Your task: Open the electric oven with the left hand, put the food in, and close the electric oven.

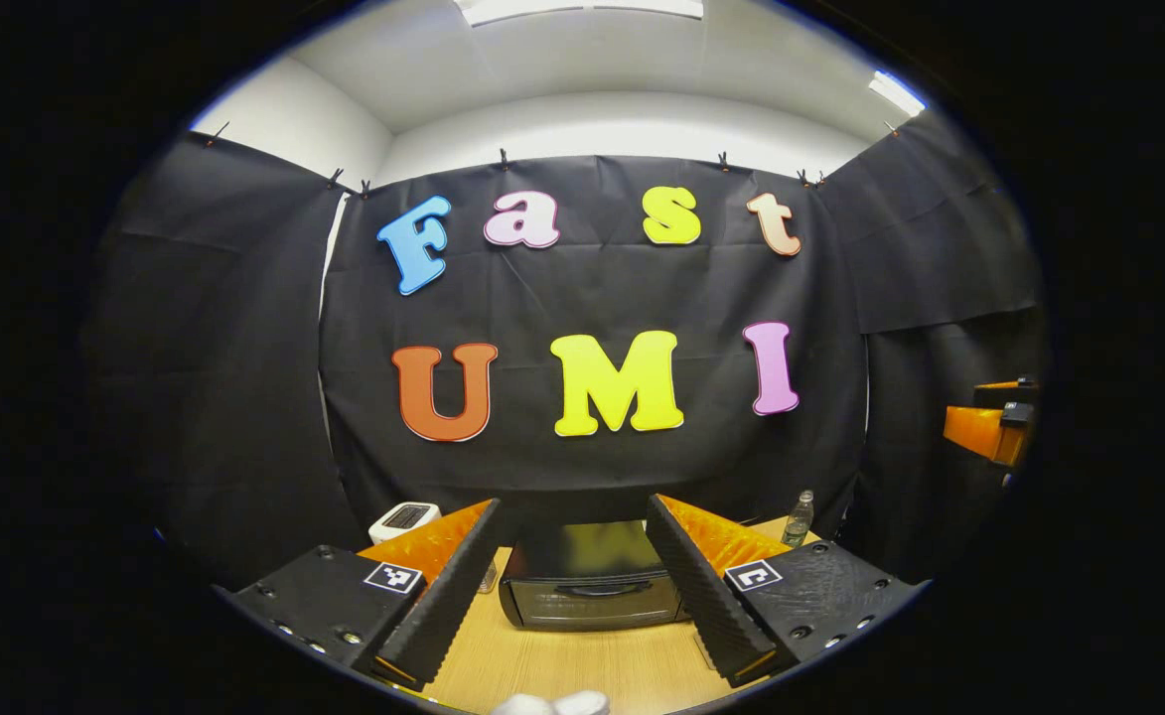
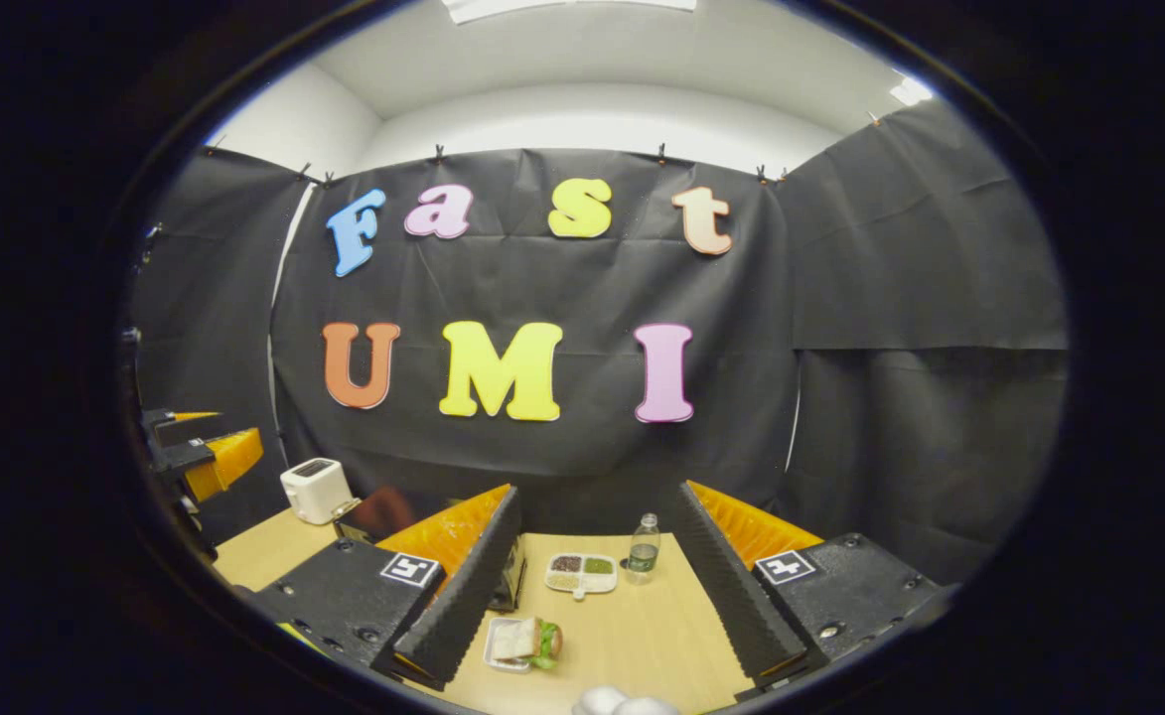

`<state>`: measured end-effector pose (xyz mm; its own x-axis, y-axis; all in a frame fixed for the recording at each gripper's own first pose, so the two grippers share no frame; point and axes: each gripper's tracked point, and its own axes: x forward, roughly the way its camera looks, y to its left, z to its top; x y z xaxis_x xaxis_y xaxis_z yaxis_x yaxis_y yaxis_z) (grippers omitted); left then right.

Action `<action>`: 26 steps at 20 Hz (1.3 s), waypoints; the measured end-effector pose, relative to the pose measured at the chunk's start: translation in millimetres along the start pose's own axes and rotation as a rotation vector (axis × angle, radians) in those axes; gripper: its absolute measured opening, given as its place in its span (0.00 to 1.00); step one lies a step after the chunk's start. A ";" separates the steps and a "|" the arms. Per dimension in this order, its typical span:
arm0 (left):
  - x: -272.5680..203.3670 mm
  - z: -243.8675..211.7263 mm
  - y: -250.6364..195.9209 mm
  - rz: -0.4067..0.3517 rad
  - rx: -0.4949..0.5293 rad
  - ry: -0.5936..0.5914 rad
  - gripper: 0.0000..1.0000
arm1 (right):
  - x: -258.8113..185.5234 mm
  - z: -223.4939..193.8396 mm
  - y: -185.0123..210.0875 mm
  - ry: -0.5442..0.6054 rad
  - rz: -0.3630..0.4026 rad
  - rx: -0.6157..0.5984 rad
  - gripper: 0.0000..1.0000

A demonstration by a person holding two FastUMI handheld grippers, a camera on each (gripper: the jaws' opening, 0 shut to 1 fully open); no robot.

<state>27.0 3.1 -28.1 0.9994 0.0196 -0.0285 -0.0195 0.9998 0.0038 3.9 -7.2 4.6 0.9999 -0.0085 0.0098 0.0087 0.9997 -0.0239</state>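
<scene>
Left gripper view
Left claw (image 1: 582, 596): fingers apart, holding nothing.
Oven (image 1: 592, 578): lower centre on worktop (image 1: 562, 670), between the fingers, door closed.

Right gripper view
Right claw (image 2: 592, 606): fingers apart, holding nothing.
Sandwich (image 2: 532, 641): in a tray (image 2: 499, 645), bottom centre.
Bottle (image 2: 644, 549): beside a sectioned dish (image 2: 581, 573).
Toaster (image 2: 316, 490): left.

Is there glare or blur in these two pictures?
Left gripper view: the oven top reflects yellow, its door sharp. Right gripper view: the sandwich and bottle are sharp, evenly lit. Both views bend the walls near the edges.
</scene>
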 end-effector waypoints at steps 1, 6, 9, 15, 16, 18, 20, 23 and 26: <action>5.4 -6.6 -1.5 -0.002 -0.001 0.007 0.95 | -0.4 1.1 -2.4 -0.001 -0.002 -0.002 0.91; 46.7 -48.3 -13.1 -0.013 -0.008 0.043 0.95 | -6.7 1.3 -21.9 -0.003 -0.044 -0.019 0.90; 75.7 -84.8 -23.0 -0.026 0.000 0.079 0.95 | -12.7 0.2 -35.2 0.009 -0.082 -0.035 0.91; 135.8 -151.9 -41.0 -0.053 -0.013 0.133 0.95 | -33.4 -9.4 -65.5 0.047 -0.185 -0.054 0.91; 144.9 -166.9 -42.8 -0.055 -0.016 0.164 0.95 | -36.0 -12.7 -69.5 0.058 -0.200 -0.050 0.91; 162.5 -190.0 -45.3 -0.056 -0.030 0.195 0.95 | -41.7 -18.9 -76.2 0.079 -0.229 -0.048 0.91; 175.8 -217.0 -47.0 -0.059 -0.045 0.253 0.95 | -45.8 -21.9 -82.3 0.094 -0.261 -0.050 0.91; 192.5 -248.5 -49.5 -0.063 -0.015 0.315 0.95 | -51.2 -25.7 -86.2 0.109 -0.293 -0.056 0.91; 200.0 -260.8 -51.0 -0.062 -0.004 0.317 0.98 | -58.5 -30.9 -88.3 0.122 -0.314 -0.064 0.93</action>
<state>220.3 -43.2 -294.6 0.9400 -0.0424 -0.3385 0.0407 0.9991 -0.0122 -55.1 -95.7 -24.8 0.9421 -0.3223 -0.0927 0.3131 0.9443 -0.1016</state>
